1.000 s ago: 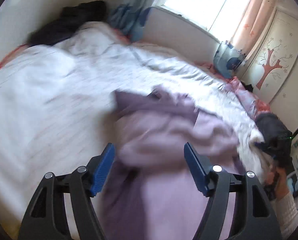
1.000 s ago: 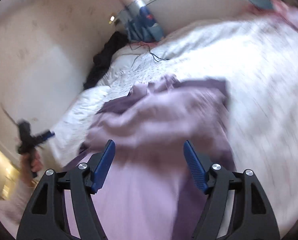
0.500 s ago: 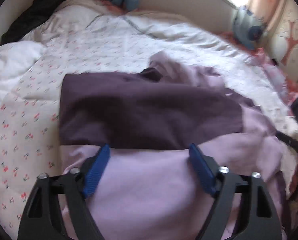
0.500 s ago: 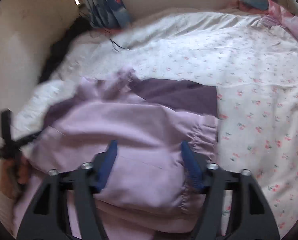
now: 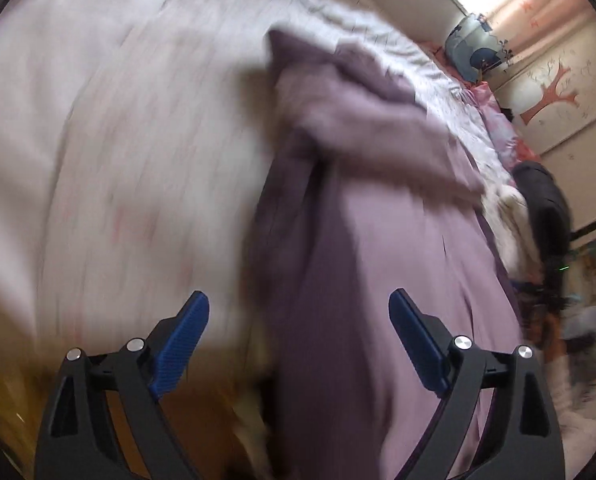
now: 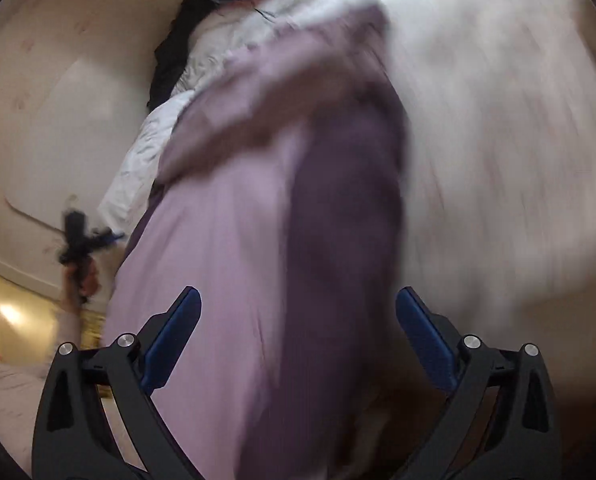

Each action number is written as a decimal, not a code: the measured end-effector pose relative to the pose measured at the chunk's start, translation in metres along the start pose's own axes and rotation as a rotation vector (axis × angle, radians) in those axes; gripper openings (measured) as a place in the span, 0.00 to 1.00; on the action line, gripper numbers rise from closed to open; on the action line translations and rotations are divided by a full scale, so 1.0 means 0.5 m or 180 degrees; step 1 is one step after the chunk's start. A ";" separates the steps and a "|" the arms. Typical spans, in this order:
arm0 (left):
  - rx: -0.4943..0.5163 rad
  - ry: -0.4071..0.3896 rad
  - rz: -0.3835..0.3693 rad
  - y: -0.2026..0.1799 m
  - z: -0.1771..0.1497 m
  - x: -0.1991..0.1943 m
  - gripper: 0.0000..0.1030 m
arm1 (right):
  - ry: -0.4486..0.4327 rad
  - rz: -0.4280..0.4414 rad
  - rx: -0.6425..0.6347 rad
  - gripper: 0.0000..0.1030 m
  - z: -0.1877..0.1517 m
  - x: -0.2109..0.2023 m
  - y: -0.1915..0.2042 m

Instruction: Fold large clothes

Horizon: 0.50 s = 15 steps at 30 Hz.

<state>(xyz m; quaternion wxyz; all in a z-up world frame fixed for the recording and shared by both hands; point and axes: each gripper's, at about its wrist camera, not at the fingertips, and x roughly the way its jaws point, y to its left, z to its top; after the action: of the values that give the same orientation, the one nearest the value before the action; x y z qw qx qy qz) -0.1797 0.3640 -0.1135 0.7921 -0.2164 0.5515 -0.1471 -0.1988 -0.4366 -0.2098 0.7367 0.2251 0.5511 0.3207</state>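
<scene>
Left gripper (image 5: 298, 320): jaws spread wide, nothing pinched; they have just been opening, and the purple garment (image 5: 377, 240) runs in the gap between them without either pad pressing it. Right gripper (image 6: 298, 316): same, jaws wide apart after just opening, garment (image 6: 258, 240) lying between them but not clamped. Both views are heavily blurred.

Change: half a second ago the dark purple panel lay flat across the lighter lilac cloth, seen from above; now both cameras sit low at the near side of the bed, and the garment reads as a long strip running away from them, its far end bunched. A second ago the jaws were narrower. Judged from this, a fold has probably just been laid and released, and the hands are resetting for the next grab; the bunched far end looks like it needs smoothing.

Garment lies on the white floral bedspread (image 5: 118, 140), one long side near the bed's near edge. In the left view, bare spread to the garment's left is open room. On its right, the right hand (image 5: 545, 320) holds its tool by the bed edge, with a dark item (image 5: 545, 200) on the bed beyond. In the right view, the left hand (image 6: 78, 276) with its tool sits near the wall (image 6: 58, 120), tight there; the spread is free on the other side. Dark clothing (image 6: 170, 60) is piled at the far end.
</scene>
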 end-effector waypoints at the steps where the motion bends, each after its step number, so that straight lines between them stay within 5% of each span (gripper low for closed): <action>1: -0.0128 0.0085 -0.0175 0.026 -0.046 0.000 0.85 | 0.0031 0.0168 0.0161 0.92 -0.047 -0.009 -0.027; 4: -0.0420 0.0213 -0.0691 0.067 -0.139 0.019 0.85 | 0.0016 0.0851 0.0524 0.92 -0.156 -0.026 -0.071; 7: -0.0513 0.0285 -0.1128 0.064 -0.190 0.050 0.90 | 0.0012 0.1231 0.0631 0.92 -0.205 -0.013 -0.076; 12: -0.0352 0.0546 -0.1445 0.000 -0.218 0.111 0.90 | 0.0148 0.1379 0.0563 0.91 -0.213 0.033 -0.046; 14: -0.0248 0.0562 -0.1342 -0.027 -0.220 0.118 0.90 | 0.0128 0.1434 0.0510 0.77 -0.205 0.052 -0.034; 15: -0.0225 0.0555 -0.1260 -0.031 -0.219 0.117 0.88 | 0.0116 0.1460 0.0474 0.56 -0.204 0.058 -0.026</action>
<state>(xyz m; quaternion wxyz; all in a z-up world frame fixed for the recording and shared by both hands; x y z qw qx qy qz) -0.2619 0.3032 -0.1857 0.6890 -0.3346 0.5694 -0.2985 -0.2881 -0.4267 -0.2679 0.6159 0.3922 0.5209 0.4421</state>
